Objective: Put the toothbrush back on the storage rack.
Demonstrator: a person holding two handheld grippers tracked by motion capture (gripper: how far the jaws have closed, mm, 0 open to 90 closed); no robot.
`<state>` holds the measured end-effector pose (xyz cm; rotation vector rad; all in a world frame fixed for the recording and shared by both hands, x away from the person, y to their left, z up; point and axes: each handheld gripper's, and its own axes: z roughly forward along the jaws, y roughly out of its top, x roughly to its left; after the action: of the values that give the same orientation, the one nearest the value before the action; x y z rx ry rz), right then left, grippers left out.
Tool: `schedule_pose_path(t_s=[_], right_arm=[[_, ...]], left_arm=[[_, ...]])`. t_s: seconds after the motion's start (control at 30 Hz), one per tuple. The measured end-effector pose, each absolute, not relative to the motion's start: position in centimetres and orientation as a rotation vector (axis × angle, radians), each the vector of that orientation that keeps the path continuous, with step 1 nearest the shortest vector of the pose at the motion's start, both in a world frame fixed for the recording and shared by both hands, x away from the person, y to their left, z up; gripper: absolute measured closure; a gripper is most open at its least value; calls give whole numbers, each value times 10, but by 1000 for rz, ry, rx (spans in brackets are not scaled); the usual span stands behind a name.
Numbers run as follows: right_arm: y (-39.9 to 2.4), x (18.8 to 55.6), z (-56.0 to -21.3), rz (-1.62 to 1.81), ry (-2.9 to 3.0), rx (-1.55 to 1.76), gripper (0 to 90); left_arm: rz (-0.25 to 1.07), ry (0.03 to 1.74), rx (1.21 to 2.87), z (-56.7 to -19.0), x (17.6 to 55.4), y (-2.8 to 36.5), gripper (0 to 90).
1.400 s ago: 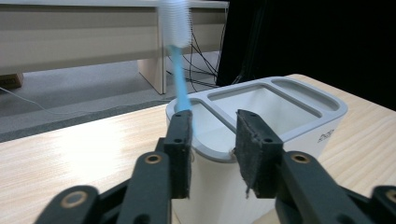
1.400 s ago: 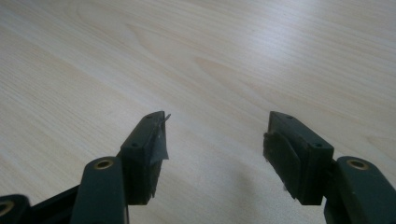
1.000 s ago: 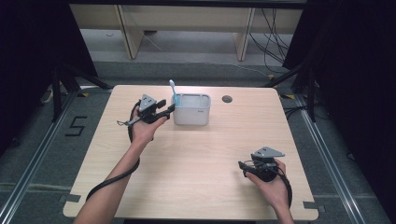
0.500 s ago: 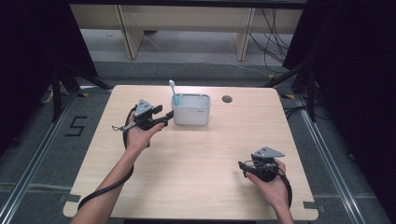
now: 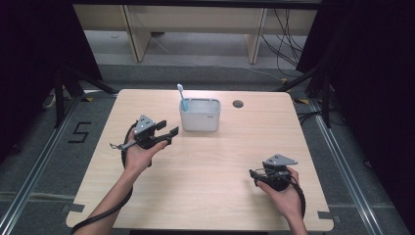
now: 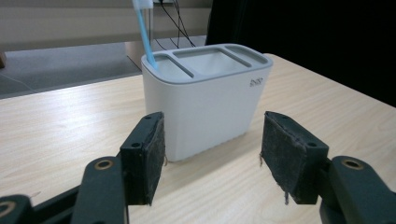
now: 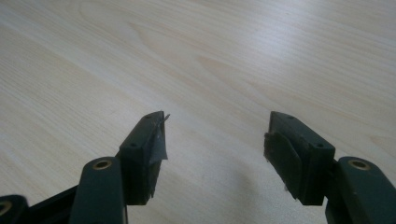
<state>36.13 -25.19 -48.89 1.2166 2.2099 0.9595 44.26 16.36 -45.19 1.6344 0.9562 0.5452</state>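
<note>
A white toothbrush holder (image 5: pixel 199 117) with a grey divided top stands at the table's far middle. A light blue toothbrush (image 5: pixel 182 98) stands upright in its left compartment. My left gripper (image 5: pixel 165 130) hovers just left of the holder and a little nearer to me, pointing at it. Its jaws have just been opening and are open with nothing between them. In the left gripper view the holder (image 6: pixel 205 107) and the toothbrush (image 6: pixel 144 32) sit a short way beyond the pads (image 6: pixel 152 154). My right gripper (image 5: pixel 254 174) rests near the front right, open over bare wood (image 7: pixel 215 140).
A small round hole (image 5: pixel 238 104) lies in the tabletop (image 5: pixel 215 166) right of the holder. Wooden shelving (image 5: pixel 195 29) and cables stand beyond the far edge. Dark curtains flank both sides.
My left gripper has drawn back from the holder's left end toward me and to the left, and its jaws have spread wider. The toothbrush stays in the holder. The right gripper has not moved.
</note>
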Motion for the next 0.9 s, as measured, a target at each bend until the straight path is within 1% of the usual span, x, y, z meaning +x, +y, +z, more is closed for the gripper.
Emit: schedule_pose_path(t_s=[0.53,0.9], right_arm=[[-251,361,-488,962,2212,1228,378],[-251,361,-488,967,2206,1242,377]], left_arm=[[549,961,1647,-460,409,178,393],[578,968,1660,-472,389,192,391]])
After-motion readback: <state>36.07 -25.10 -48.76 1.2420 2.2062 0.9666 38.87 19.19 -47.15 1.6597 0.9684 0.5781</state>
